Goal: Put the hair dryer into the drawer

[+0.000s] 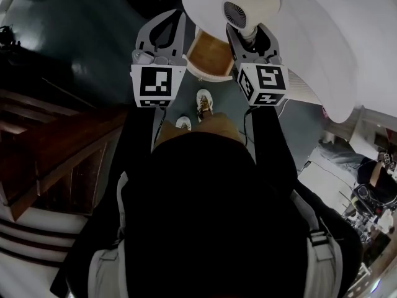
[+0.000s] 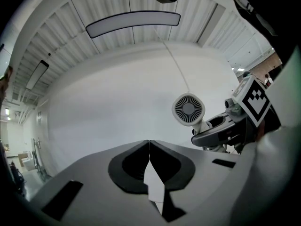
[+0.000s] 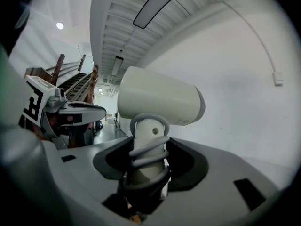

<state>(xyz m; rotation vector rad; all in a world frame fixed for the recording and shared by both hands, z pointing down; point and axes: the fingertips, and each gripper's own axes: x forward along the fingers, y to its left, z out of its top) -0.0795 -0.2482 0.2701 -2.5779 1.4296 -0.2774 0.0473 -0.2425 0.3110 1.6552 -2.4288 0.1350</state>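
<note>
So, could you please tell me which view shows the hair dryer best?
The right gripper view: the hair dryer fills it, handle clamped in the right gripper. The head view shows it from above; the left gripper view, its rear grille.

We stand on a dark, glossy floor (image 1: pixel 77 33), our shoes (image 1: pixel 203 102) just short of an open drawer (image 1: pixel 211 53) with a wooden bottom. The drawer juts from a white unit (image 1: pixel 347 42) on the right. Wooden stairs (image 1: pixel 56 148) rise at left.

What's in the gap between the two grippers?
In the head view, the open drawer, wood-lined, shows between the left gripper and the right gripper, which holds the hair dryer.
</note>
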